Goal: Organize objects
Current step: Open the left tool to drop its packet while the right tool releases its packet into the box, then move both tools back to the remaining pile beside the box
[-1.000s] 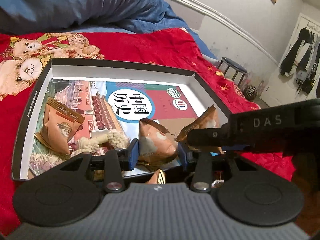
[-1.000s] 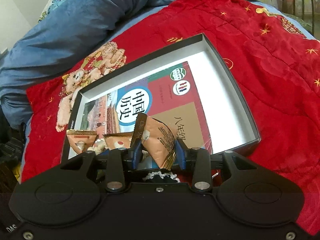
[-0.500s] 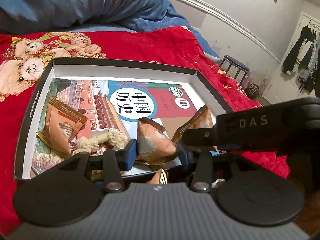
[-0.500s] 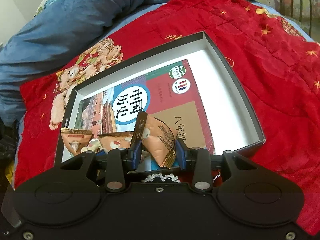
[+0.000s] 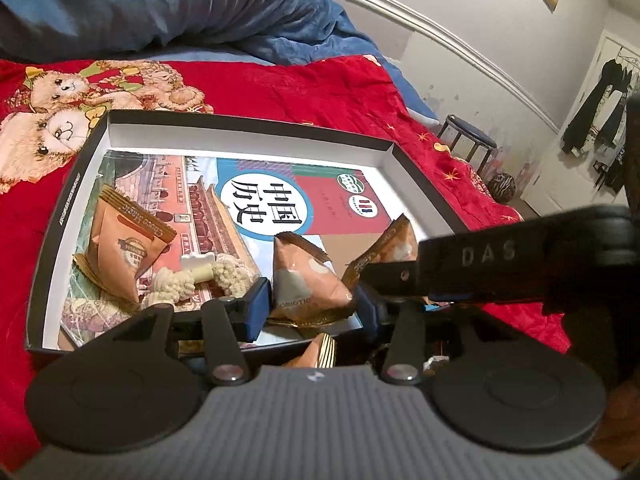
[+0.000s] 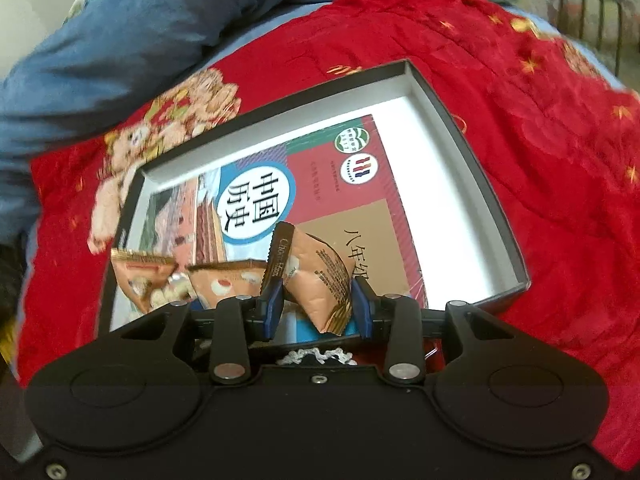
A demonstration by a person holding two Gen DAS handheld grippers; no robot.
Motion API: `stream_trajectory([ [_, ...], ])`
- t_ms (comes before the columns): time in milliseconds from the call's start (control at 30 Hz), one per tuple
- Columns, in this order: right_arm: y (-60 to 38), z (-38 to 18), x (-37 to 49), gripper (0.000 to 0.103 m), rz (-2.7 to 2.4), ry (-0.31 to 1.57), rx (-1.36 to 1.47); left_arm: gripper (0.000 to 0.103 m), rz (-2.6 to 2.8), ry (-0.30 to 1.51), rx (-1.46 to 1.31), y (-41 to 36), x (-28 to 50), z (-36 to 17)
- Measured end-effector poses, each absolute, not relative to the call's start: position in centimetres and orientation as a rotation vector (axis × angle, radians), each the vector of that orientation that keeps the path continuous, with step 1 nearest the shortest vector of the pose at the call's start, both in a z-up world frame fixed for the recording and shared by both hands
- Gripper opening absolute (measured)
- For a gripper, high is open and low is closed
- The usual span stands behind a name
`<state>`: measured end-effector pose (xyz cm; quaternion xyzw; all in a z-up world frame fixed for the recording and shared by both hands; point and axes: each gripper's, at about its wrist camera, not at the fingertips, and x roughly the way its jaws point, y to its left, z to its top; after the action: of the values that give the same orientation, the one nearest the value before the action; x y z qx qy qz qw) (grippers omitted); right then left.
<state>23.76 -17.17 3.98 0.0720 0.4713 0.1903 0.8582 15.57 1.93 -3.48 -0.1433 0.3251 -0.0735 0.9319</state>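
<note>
The left tongs [image 5: 310, 304] are spreading apart, and a tan snack packet [image 5: 306, 280] sits between their blue pads on the floor of the shallow black box [image 5: 248, 128]; the pads stand beside it with a sliver of gap on each side, no longer pressing it. Left of these tongs, inside the same box, another tan packet [image 5: 126, 252] leans upright, and a small cream knotted rope toy [image 5: 200, 278] lies between that packet and the left pad. All of them rest on a history textbook [image 5: 272, 200] that covers the box bottom.

The right tongs [image 6: 316, 306] are clamped on a third tan packet [image 6: 316, 276], held just above the near edge of the box, its sealed fin against the left pad. In the left wrist view these right tongs reach in from the right side, just beyond the left tongs' right pad.

The box lies on a red quilt [image 6: 540, 152] with teddy-bear print, and a blue duvet [image 5: 160, 4] is bunched beyond it on the bed.
</note>
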Motion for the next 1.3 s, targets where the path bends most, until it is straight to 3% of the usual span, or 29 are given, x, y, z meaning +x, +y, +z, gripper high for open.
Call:
stream_trajectory([
  [400, -17.8, 3.8, 23.2, 0.042, 0.497, 0.955, 0.168, 0.066, -0.1, 0.576, -0.242, 1.7, 13.2, -3.2],
  [467, -17.9, 4.3, 22.7, 0.046, 0.513, 0.936, 0.144, 0.067, -0.091, 0.561, -0.237, 2.1, 12.4, -3.0],
  [533, -18.1, 4.9, 22.4, 0.057, 0.545, 0.915, 0.142, 0.068, -0.09, 0.563, -0.234, 2.7, 11.8, -2.6],
  [833, -21.1, 7.8, 21.4, 0.076, 0.572, 0.809, 0.179, 0.076, -0.03, 0.507, -0.306, 5.1, 9.8, 0.0],
  [1300, -24.4, 6.9, 20.2, 0.076, 0.57, 0.831, 0.299, 0.076, -0.016, 0.516, -0.182, 3.0, 7.6, 0.6],
])
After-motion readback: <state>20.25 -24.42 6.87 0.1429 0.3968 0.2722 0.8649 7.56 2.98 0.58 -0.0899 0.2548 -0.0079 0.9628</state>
